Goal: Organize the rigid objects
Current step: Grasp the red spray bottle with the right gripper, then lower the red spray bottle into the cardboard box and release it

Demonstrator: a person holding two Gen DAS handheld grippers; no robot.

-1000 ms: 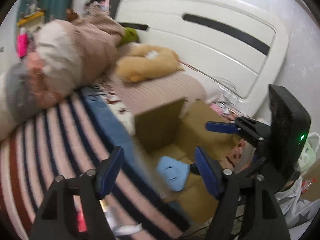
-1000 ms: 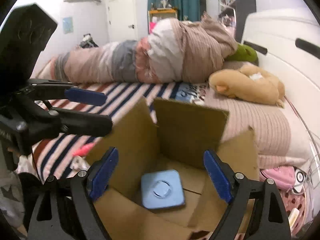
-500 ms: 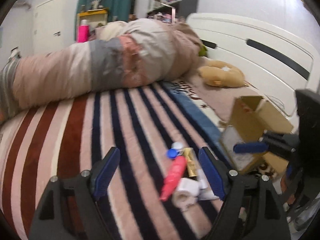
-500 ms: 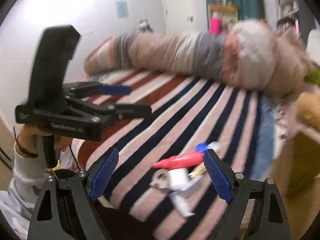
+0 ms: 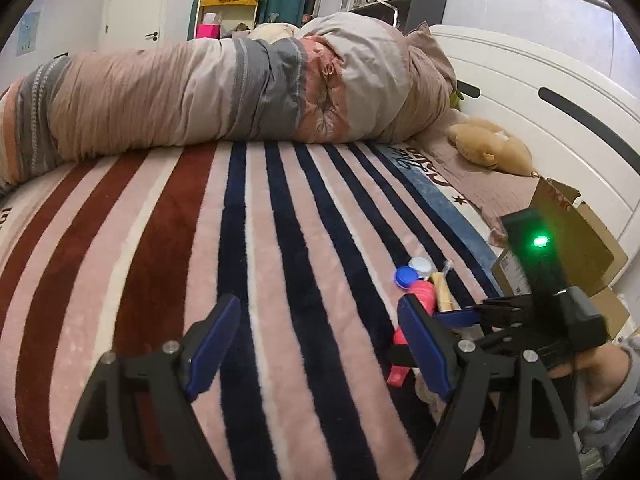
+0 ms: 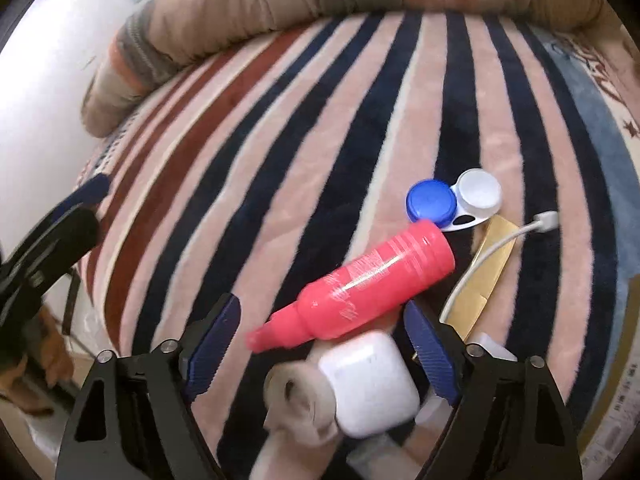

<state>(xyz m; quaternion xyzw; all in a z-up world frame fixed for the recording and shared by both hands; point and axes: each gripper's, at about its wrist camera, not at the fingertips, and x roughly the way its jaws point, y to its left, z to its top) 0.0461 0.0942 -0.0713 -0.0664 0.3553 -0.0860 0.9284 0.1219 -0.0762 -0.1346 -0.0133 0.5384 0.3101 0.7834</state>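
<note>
Striped bed blanket (image 6: pixel 304 128) carries the clutter near its edge. Right view alone shows white earbud case (image 6: pixel 368 384) between the closing, untouching right tool (image 6: pixel 320 344); pink bottle (image 6: pixel 360 284) print unreadable. Left tool (image 5: pixel 316 344) open, empty.

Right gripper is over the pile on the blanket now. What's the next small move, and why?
Probably ease the right gripper down to straddle the pink bottle. The bottle lies on top of the pile, between the closing jaws, but the pads do not touch it yet. The left gripper is open over bare striped blanket.
</note>
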